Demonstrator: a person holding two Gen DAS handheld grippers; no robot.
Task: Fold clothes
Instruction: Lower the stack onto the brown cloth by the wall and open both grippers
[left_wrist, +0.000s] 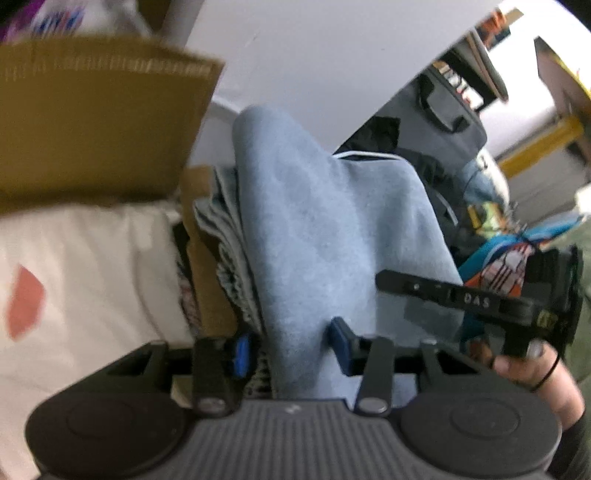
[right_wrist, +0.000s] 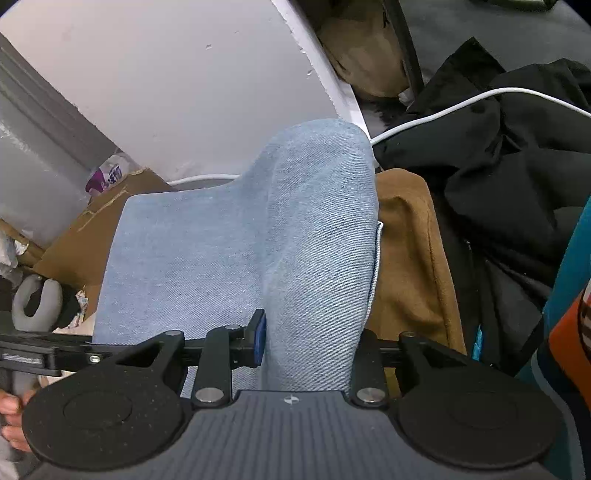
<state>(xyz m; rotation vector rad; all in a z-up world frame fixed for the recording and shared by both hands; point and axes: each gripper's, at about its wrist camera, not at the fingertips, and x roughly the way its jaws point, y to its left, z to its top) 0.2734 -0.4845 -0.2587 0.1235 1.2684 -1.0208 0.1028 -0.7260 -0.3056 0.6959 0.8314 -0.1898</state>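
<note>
A folded light-blue denim garment (left_wrist: 325, 229) runs up from my left gripper (left_wrist: 290, 349), whose blue pads sit against either side of the thick fold. In the right wrist view the same denim garment (right_wrist: 229, 236) drapes over a pile. My right gripper (right_wrist: 312, 343) is shut on a ridge of it: the left blue pad presses the cloth and the right finger is hidden behind it. In the left wrist view, one of the right gripper's black fingers (left_wrist: 424, 290) lies over the denim's right edge, with a person's hand (left_wrist: 524, 373) behind it.
A mustard-brown garment (left_wrist: 92, 122) and a white one with a pink patch (left_wrist: 74, 277) lie to the left. A brown garment (right_wrist: 406, 258), a black jacket (right_wrist: 498, 166) with a white cable (right_wrist: 443, 107), a cardboard box (right_wrist: 81, 236) and a white wall panel (right_wrist: 184, 92) surround the pile.
</note>
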